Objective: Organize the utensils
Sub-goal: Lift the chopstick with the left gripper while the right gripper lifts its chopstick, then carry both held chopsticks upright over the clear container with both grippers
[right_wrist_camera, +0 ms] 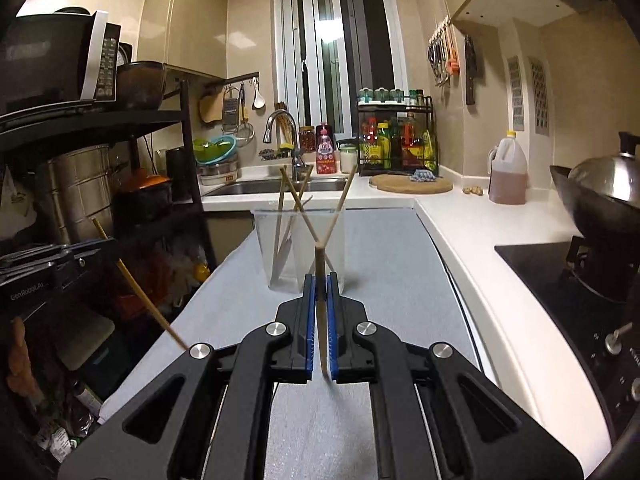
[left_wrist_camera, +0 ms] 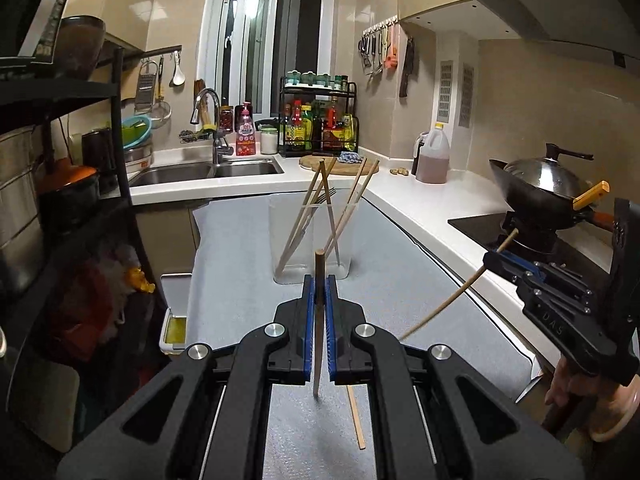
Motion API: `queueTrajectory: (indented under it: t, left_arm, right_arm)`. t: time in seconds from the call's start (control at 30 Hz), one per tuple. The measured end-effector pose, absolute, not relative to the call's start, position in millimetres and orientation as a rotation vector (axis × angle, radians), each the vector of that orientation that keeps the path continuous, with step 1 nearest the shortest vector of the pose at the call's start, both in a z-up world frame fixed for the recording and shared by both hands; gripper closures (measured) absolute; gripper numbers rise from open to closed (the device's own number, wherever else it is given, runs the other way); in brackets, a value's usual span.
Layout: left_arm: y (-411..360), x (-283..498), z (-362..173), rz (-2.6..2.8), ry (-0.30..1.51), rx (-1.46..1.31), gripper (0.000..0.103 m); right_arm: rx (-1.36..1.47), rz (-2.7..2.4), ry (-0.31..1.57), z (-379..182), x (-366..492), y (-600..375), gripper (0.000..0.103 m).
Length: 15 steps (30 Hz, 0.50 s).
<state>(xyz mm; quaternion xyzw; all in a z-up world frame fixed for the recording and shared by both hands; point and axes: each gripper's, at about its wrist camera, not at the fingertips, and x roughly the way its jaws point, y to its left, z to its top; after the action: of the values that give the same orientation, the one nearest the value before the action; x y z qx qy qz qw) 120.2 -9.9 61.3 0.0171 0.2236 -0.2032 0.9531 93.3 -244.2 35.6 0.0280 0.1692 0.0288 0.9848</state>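
On the grey kitchen mat (left_wrist_camera: 248, 240), left gripper (left_wrist_camera: 319, 280) and right gripper (right_wrist_camera: 319, 280) each pinched one chopstick (left_wrist_camera: 319, 320), apparently destined for the clear holder (left_wrist_camera: 316, 236) ahead.

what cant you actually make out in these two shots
- Left wrist view: the loose chopstick on the mat runs under the left hand-held gripper, so its far end is hidden.
- Left wrist view: the person's hand is cut off by the right edge.
- Both views: the count of utensils in the clear container is unclear, since they cross and overlap.
- Right wrist view: the wok is cut by the right edge.
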Motion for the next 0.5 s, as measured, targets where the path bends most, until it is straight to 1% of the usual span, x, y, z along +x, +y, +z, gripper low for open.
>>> queueTrajectory:
  t: [0.23, 0.5]
  left_arm:
    - [-8, 136, 77, -0.419, 0.513, 0.034, 0.098]
    - [-7, 159, 104, -0.41, 0.498, 0.058, 0.098]
  right_arm:
    - [0.05, 0.049, 0.348, 61, 99, -247, 0.097]
    - [0.046, 0.064, 0.335, 93, 117, -248, 0.097]
